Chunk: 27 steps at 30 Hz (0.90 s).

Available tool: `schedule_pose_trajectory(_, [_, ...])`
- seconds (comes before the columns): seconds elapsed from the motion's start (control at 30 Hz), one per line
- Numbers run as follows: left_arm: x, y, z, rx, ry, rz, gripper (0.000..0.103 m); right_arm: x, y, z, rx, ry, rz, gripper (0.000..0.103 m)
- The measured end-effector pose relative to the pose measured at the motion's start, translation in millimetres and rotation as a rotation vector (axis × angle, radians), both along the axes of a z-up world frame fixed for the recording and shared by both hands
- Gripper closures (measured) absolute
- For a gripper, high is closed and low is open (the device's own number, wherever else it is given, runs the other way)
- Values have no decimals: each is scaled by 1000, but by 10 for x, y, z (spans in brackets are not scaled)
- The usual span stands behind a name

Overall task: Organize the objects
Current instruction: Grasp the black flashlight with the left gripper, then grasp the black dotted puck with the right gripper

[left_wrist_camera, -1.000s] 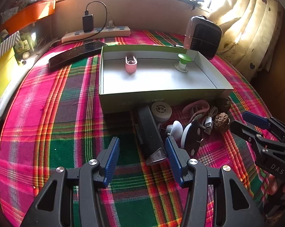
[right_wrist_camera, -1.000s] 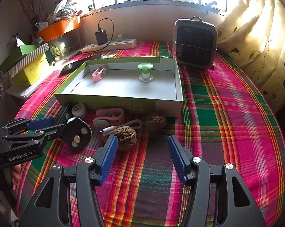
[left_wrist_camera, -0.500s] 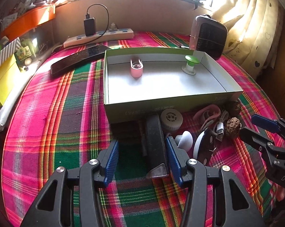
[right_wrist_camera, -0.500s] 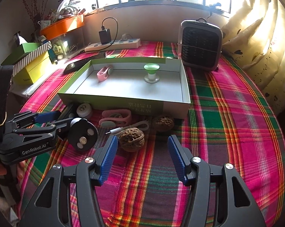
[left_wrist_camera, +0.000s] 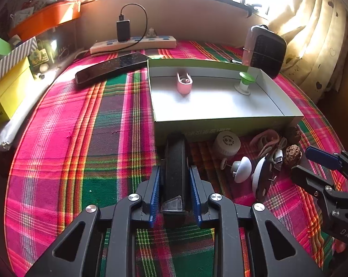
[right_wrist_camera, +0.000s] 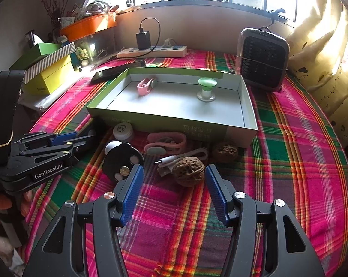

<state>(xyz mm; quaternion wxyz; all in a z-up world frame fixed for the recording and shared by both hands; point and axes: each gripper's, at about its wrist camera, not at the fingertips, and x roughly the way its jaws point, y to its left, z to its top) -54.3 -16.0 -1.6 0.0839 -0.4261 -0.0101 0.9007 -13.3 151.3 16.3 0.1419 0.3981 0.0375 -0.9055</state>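
Plaid cloth in pink, green and orange across the whole table, sunlit window behind, pale curtain at upper right of both views.

Left wrist view:
- Left gripper low at frame centre, blue pads closed against both long sides of a black oblong device lying on the cloth, its far end at the front wall of the green box.
- Inside the box: pink clip toward the back wall, green-topped stand upright near the back right corner.
- Just right of the black device, in front of the box: white round cap, white mushroom-shaped piece, black disc tilted on edge, pink loop, walnut.
- Upper left: dark flat remote, white power strip with a black charger plugged in, yellow box.
- Black heater behind the box's right corner.

Right wrist view:
- Right gripper at lower centre, jaws spread wide and holding nothing, hovering with the nearer walnut just ahead between the blue pads, not touching.
- White cable plug beside that walnut, second walnut close to the box front.
- Left gripper at left edge of frame, beside the black disc.
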Motion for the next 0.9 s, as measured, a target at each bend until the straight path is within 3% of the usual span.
schedule_pose_trajectory(0.4, [65, -137, -16, 3, 4, 27, 80, -11, -373, -49, -24, -21, 130, 46])
schedule_pose_trajectory(0.9, [65, -140, -17, 4, 5, 29, 81, -144, -494, -161, -12, -63, 152, 47])
